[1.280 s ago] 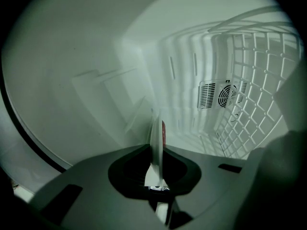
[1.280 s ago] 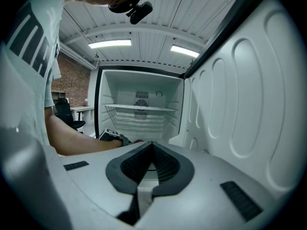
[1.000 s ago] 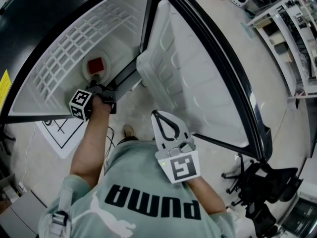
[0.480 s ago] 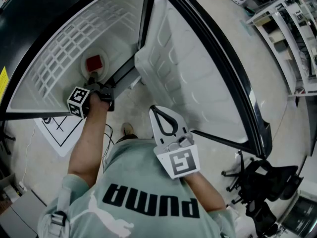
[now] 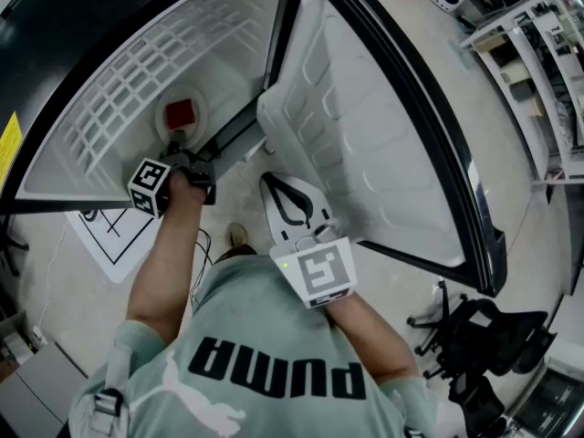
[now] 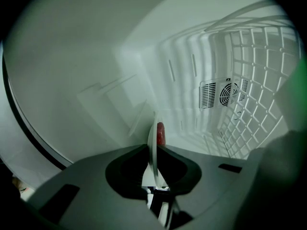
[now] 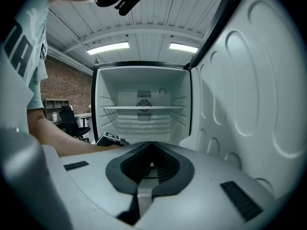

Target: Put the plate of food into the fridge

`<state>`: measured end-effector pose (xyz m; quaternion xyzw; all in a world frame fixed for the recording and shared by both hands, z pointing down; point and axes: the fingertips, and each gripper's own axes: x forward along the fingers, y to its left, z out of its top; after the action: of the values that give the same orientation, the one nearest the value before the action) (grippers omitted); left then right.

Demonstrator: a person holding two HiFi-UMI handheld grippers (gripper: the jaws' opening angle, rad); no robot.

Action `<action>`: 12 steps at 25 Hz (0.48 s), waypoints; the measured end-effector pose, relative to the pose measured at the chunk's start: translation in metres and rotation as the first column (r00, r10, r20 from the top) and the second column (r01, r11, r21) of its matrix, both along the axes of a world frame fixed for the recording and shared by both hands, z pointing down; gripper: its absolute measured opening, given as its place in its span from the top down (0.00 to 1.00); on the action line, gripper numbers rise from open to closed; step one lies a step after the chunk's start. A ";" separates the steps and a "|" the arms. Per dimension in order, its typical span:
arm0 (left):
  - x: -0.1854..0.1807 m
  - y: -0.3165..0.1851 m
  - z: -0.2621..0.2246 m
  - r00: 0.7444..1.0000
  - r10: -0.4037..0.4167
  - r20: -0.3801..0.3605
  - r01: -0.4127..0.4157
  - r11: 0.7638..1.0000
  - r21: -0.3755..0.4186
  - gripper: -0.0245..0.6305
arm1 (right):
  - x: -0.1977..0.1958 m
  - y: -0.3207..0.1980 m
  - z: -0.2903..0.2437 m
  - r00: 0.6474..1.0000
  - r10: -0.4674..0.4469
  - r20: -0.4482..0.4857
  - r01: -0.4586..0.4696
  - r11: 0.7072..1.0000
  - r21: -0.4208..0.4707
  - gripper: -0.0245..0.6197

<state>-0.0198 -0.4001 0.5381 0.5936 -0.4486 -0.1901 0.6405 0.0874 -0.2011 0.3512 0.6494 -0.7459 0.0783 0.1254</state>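
Your right gripper (image 5: 274, 185), jaws closed on nothing, has slid ahead toward eleven o'clock in the last second, into the gap between you and the open door (image 5: 365, 144). It is tipped slightly down, on a bent right forearm (image 5: 365, 345). Your left gripper (image 5: 182, 149) has kept its place, with the left forearm (image 5: 164, 263) reaching toward ten o'clock and the jaws pinched on the near rim of the plate (image 5: 161, 117). The plate, carrying red food (image 5: 180, 114), is already inside the fridge (image 5: 242, 3), by the near end of the wire shelf (image 5: 119, 89). Whether it rests on anything I cannot tell. I judge that only set-down and release remain.
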 end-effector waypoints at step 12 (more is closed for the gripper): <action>-0.008 0.007 -0.004 0.999 0.042 0.032 -0.042 0.999 0.021 0.81 | -0.026 -0.044 0.026 0.998 -0.053 0.041 0.055 0.997 -0.058 0.96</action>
<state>-0.0279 -0.3927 0.5343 0.6126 -0.4442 -0.1719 0.6307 0.0614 -0.2455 0.3773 0.6232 -0.7630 0.1097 0.1320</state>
